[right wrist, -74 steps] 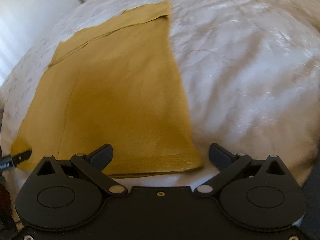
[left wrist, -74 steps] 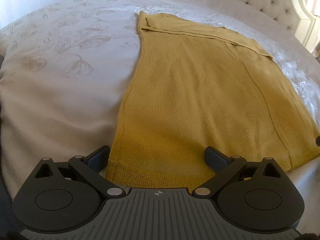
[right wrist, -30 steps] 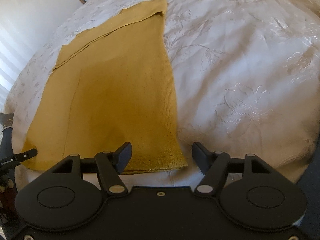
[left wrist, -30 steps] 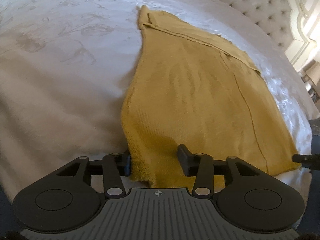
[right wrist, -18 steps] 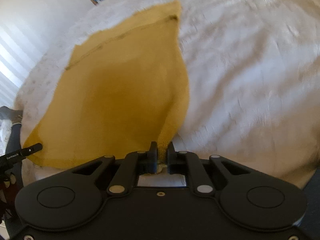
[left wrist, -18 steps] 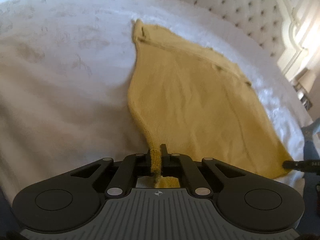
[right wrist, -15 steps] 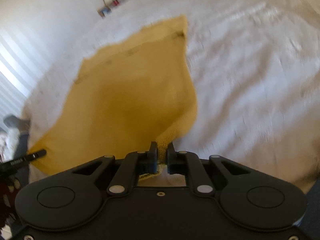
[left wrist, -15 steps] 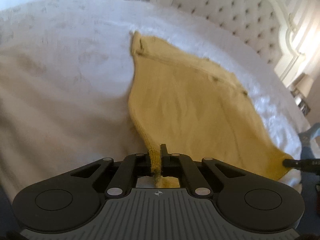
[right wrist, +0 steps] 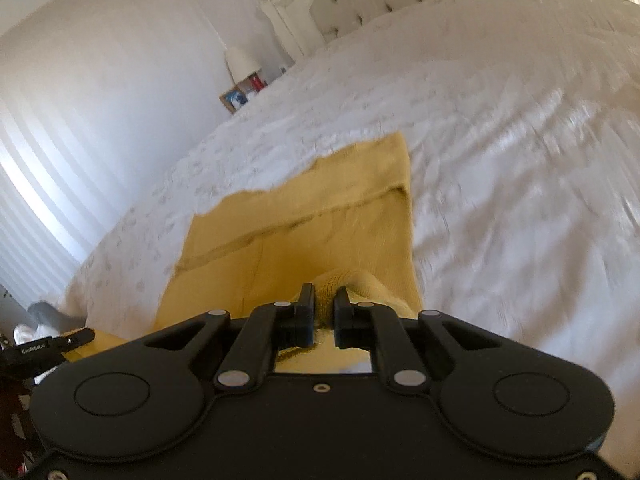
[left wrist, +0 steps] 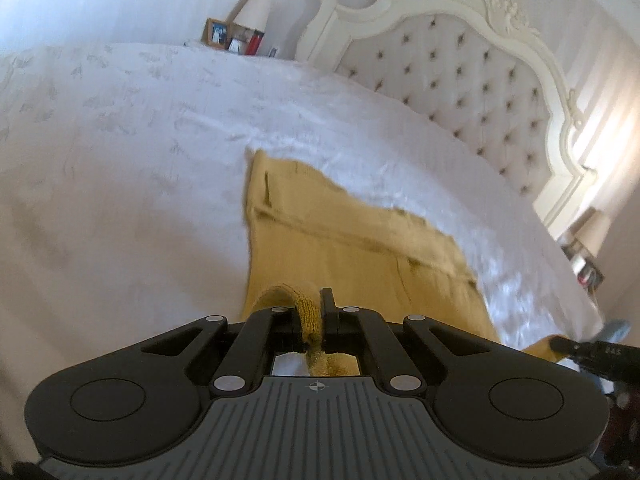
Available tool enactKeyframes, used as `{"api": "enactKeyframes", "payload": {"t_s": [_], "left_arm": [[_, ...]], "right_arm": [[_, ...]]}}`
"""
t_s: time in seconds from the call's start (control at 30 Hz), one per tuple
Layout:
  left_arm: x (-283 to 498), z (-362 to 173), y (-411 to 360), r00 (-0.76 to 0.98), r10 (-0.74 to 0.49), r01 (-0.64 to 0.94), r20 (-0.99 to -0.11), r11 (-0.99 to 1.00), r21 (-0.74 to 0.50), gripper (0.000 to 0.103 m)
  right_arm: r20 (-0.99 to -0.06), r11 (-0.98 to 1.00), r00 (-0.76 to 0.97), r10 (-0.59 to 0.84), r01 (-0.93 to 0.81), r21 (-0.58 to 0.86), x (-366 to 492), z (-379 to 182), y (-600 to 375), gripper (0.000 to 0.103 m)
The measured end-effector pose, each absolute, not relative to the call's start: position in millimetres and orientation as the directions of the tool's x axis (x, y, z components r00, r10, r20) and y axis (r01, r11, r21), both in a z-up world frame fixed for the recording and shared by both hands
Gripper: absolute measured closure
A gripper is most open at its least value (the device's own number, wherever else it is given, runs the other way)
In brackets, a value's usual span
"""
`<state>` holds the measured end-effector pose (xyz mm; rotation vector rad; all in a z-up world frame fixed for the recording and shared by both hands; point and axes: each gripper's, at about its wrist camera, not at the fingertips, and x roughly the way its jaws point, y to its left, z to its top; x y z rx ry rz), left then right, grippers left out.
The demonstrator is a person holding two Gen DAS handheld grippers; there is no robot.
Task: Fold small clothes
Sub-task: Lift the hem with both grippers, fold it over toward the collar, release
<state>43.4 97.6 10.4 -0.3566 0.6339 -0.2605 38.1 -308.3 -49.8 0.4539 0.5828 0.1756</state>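
A mustard-yellow knit garment (left wrist: 352, 252) lies on a white bedspread (left wrist: 120, 152), its far end flat with a folded band across it. My left gripper (left wrist: 316, 316) is shut on the near left corner of the garment and holds it lifted. My right gripper (right wrist: 324, 310) is shut on the near right corner of the same garment (right wrist: 320, 220), also lifted. The hem curls over between the fingers in both views. The right gripper's tip shows at the right edge of the left wrist view (left wrist: 584, 350), and the left gripper's tip shows in the right wrist view (right wrist: 52, 344).
A tufted headboard with a white carved frame (left wrist: 480, 76) stands at the far end of the bed. A bedside table with a lamp (left wrist: 252, 10) and a photo frame (left wrist: 216, 32) is beyond the bed. A second lamp (left wrist: 596, 232) stands at the right.
Both grippers closed on the near hem corners, then lifted them and carried them forward toward the headboard. The near half of the garment has risen off the bed.
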Motion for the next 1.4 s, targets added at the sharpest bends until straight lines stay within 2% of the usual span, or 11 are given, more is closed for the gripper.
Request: {"api": "enactKeyframes", "payload": {"t_s": [0.4,0.63,1.2,1.3,1.33,1.37,1.4], "left_arm": [[127.4,28.1,99.9,0.811,-0.338,0.138,-0.477,0.904,-0.406,0.099],[187.0,24.8,96.1,0.808,-0.331,0.112,-0.486,0.898,-0.426,0.099],[288.8,-28.9,78.5,0.768,-0.242,0.044,-0.593,0.943,-0.329,0.098],[296.9,-40.9,80.3,0.753,-0.219,0.006,-0.62,0.945,-0.327,0.094],[299.0,-44.7,82.0,0.744,-0.223,0.001,-0.63,0.943,-0.333,0.083],[299.6,-46.2,82.9,0.737,-0.219,-0.005,-0.639,0.944,-0.33,0.066],[298.2,-45.9,84.1,0.741,-0.22,-0.004,-0.635,0.944,-0.331,0.059]], "right_arm": [[-0.421,0.904,0.875,0.238,-0.042,0.425,129.5,-28.9,-316.2,0.087],[-0.409,0.922,0.89,0.201,-0.03,0.387,195.3,-32.0,-312.0,0.087],[-0.543,0.935,0.834,0.1,0.108,0.338,308.5,-89.9,-316.8,0.087],[-0.573,0.938,0.814,0.094,0.121,0.324,316.5,-99.0,-316.1,0.085],[-0.574,0.939,0.814,0.091,0.122,0.322,316.5,-99.9,-316.2,0.082],[-0.569,0.941,0.818,0.089,0.118,0.317,315.8,-100.0,-316.3,0.078],[-0.562,0.944,0.823,0.087,0.111,0.31,314.6,-99.1,-316.0,0.067]]}}
